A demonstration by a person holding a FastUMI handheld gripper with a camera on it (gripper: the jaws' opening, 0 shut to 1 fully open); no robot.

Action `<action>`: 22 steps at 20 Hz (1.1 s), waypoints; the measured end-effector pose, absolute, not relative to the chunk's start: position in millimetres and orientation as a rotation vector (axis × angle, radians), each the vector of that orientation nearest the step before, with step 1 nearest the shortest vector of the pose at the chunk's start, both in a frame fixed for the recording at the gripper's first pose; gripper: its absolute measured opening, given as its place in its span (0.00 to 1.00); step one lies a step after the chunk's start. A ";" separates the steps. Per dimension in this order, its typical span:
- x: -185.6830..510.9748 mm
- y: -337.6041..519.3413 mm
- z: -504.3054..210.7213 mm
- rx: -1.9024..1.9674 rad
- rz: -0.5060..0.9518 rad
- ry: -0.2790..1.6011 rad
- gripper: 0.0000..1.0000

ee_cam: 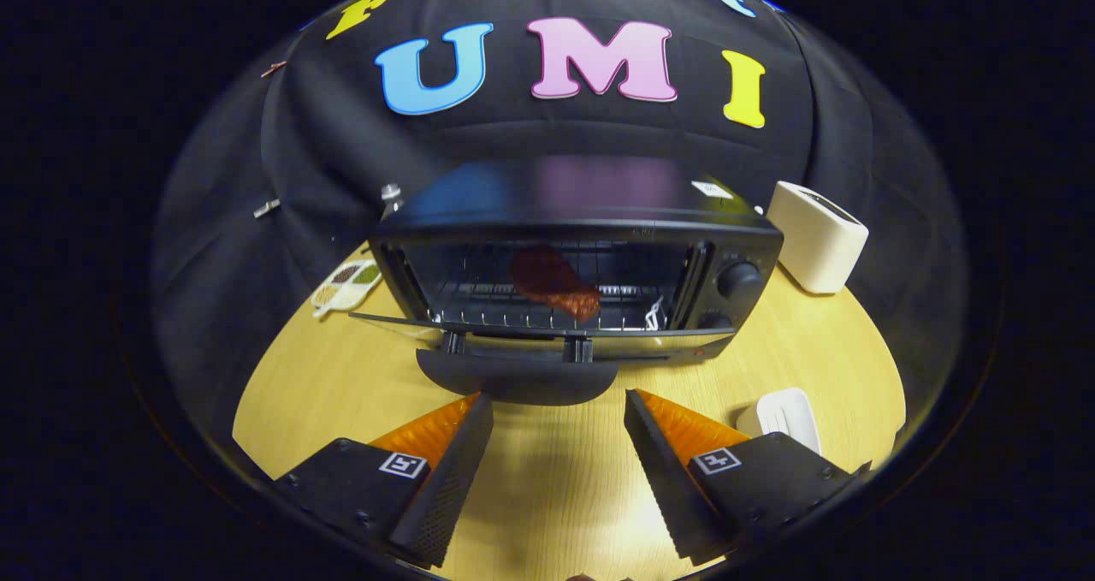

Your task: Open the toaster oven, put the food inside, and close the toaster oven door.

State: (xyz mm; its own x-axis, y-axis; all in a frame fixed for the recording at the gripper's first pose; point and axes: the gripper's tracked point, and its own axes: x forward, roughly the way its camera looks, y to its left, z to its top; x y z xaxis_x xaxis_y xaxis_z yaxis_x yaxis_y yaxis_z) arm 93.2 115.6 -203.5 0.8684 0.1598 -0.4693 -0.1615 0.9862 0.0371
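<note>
A black toaster oven [573, 256] stands on the tabletop [556, 478], its door [539, 334] dropped open — a reddish-brown piece of food [552, 283] lying on the rack inside.

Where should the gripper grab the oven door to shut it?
Best guess: the dark curved handle on the front edge of the open toaster oven door. It juts toward the gripper, whose fingers are open just short of it, with the food already on the rack. Come straight from the front, slip under the handle and lift.

Gripper [558, 401] level and pointing forward, fingers [445, 470] spread wide apart, gripping nothing, low over the table's near edge.
</note>
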 end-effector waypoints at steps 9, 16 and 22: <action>80.1 94.7 -101.0 0.049 0.155 0.293 0.98; 47.0 40.6 -3.0 0.052 0.110 0.097 0.98; 16.4 -6.0 13.8 0.067 0.034 0.032 0.98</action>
